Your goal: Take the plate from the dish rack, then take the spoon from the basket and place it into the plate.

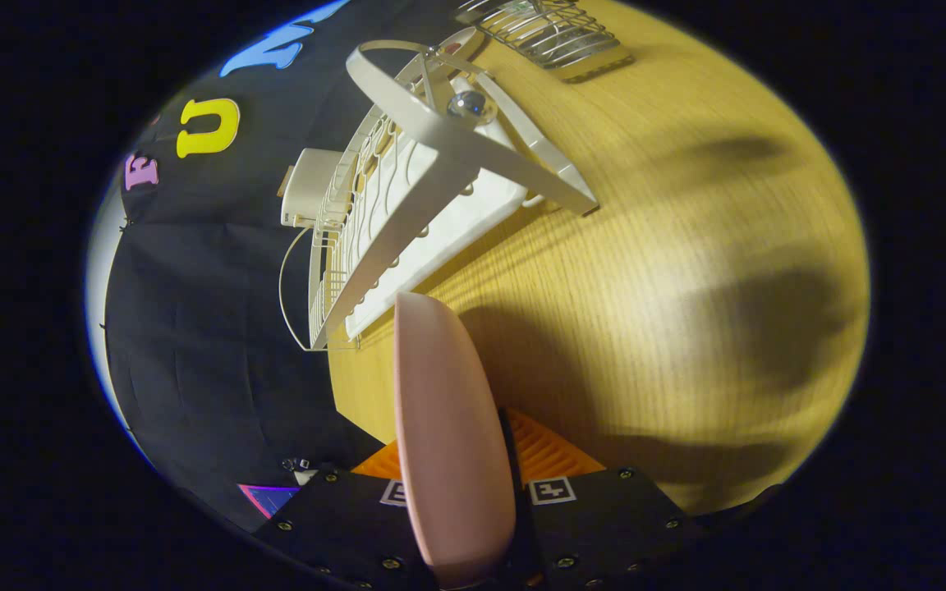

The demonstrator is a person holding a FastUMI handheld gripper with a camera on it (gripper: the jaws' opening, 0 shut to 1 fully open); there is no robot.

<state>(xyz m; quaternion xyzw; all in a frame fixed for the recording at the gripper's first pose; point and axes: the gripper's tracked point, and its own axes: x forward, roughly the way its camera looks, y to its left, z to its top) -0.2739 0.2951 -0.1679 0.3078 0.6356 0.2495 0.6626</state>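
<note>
A pale pink plate [448, 427] stands on edge between my two fingers, and my gripper [463, 472] is shut on it, holding it above the wooden table [686, 271]. The view is tilted. Beyond the plate's rim stands the white dish rack [415, 205], its slots bare from here. Farther off, past the rack, a wire basket [551, 33] sits on the table; I cannot make out a spoon in it.
A white box [309, 185] with a cable sits behind the rack against the black cloth wall. Broad bare tabletop, crossed by soft shadows, lies to the side of the rack and ahead of the fingers.
</note>
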